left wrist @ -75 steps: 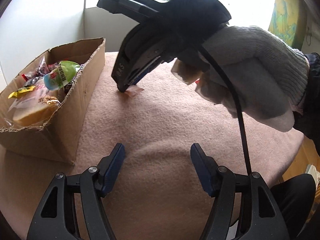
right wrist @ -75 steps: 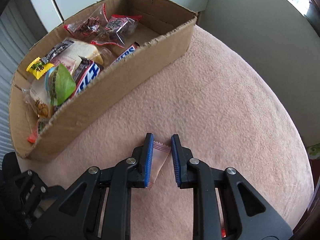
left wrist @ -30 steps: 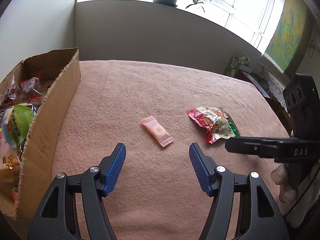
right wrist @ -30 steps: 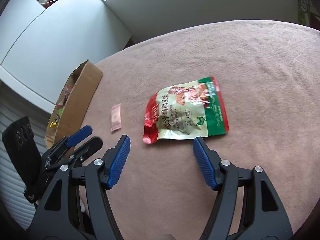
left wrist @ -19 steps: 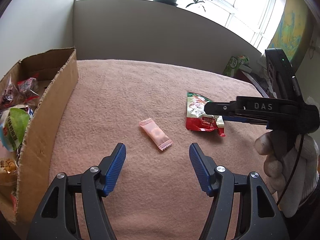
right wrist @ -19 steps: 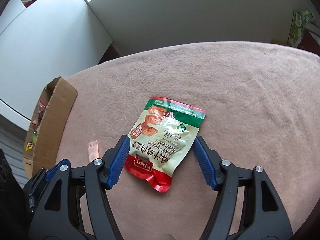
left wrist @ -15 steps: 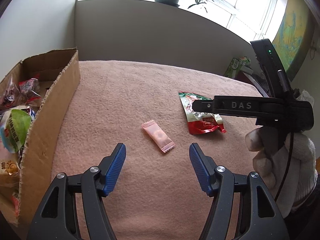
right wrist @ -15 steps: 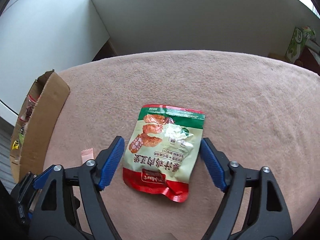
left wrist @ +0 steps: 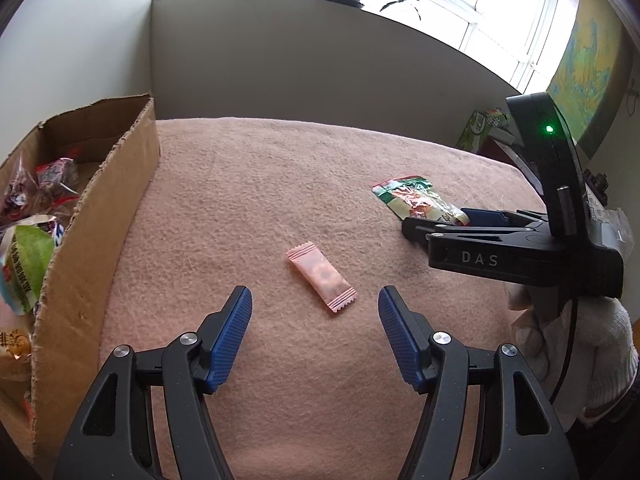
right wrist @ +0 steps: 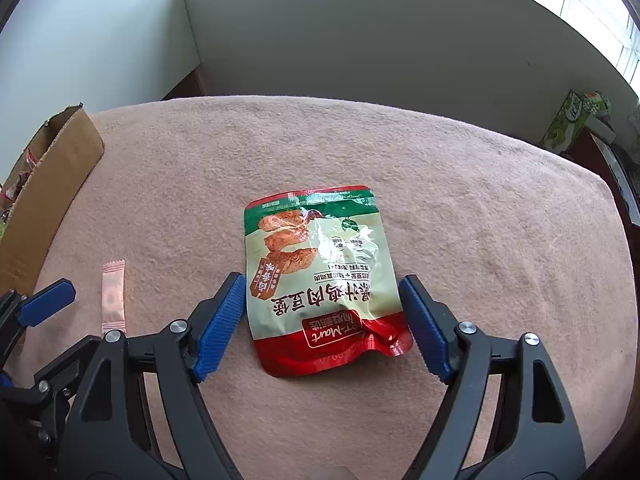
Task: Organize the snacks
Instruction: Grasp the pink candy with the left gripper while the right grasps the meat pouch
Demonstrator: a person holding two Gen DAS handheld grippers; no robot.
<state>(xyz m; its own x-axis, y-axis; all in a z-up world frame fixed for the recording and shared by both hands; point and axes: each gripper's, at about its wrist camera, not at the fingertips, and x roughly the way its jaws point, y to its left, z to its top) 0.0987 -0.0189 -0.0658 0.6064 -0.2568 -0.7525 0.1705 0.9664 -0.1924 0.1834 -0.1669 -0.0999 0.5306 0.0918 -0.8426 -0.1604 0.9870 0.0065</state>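
A small pink candy wrapper (left wrist: 321, 277) lies flat on the pink table cloth (left wrist: 280, 184), just ahead of my open, empty left gripper (left wrist: 315, 300). It also shows in the right wrist view (right wrist: 113, 296). A red, green and cream snack pouch (right wrist: 320, 280) lies flat between the open jaws of my right gripper (right wrist: 322, 290), which straddles its near half without touching it. The pouch (left wrist: 416, 200) and the right gripper (left wrist: 436, 222) show at the right of the left wrist view. A cardboard box (left wrist: 96, 216) holding several snacks stands at the left.
The box also shows at the far left of the right wrist view (right wrist: 52, 184). A grey wall runs behind the table. A green carton (right wrist: 572, 124) stands beyond the table's right edge. A gloved hand (left wrist: 576, 344) holds the right gripper.
My right gripper let go of the pink candy, swung right to the pouch and moved in until its open jaws straddle it. My left gripper has stayed open near the candy.
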